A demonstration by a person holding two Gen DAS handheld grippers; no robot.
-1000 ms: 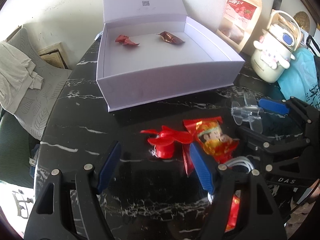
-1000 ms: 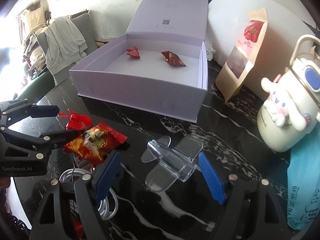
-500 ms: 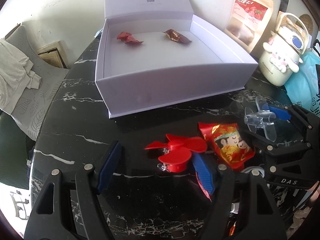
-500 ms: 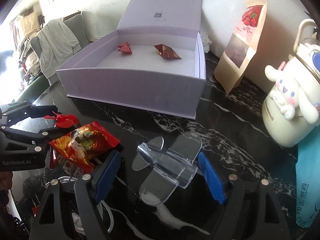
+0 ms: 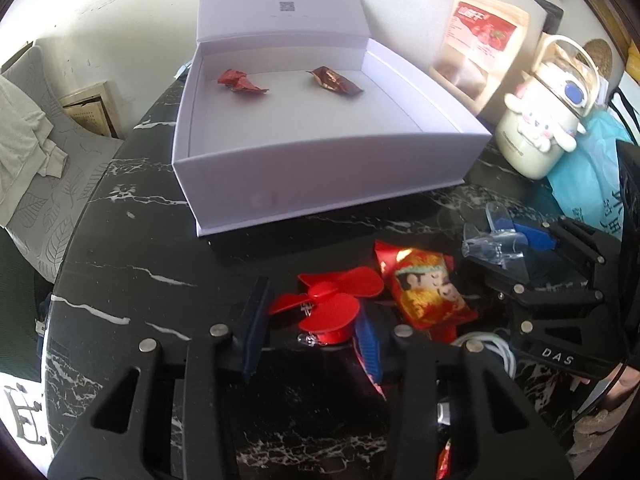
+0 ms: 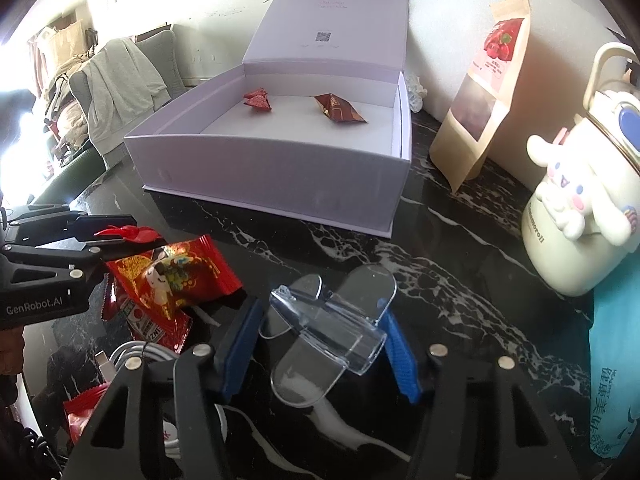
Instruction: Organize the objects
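A small red fan (image 5: 328, 304) lies on the black marble table (image 5: 160, 272), between the blue fingers of my left gripper (image 5: 312, 332), which are shut on it. The same red fan (image 6: 128, 234) shows at the left gripper's tips in the right wrist view. My right gripper (image 6: 324, 344) is shut on a clear plastic fan-shaped piece (image 6: 328, 328), touching both its sides. A red snack packet (image 5: 424, 292) lies between the two grippers. Behind stands an open white box (image 5: 320, 184) holding two wrapped candies (image 5: 240, 80) (image 5: 336, 80).
A white cable (image 6: 132, 352) and more red packets lie near the front edge. A cartoon bottle (image 6: 580, 216), a kraft pouch (image 6: 480, 100) and a teal bag (image 6: 616, 360) stand on the right. A chair with grey clothes (image 6: 120, 80) is beyond the table's left edge.
Both grippers moved forward, and their fingers closed in: the left on the red fan, the right on the clear piece. The box looms nearer.
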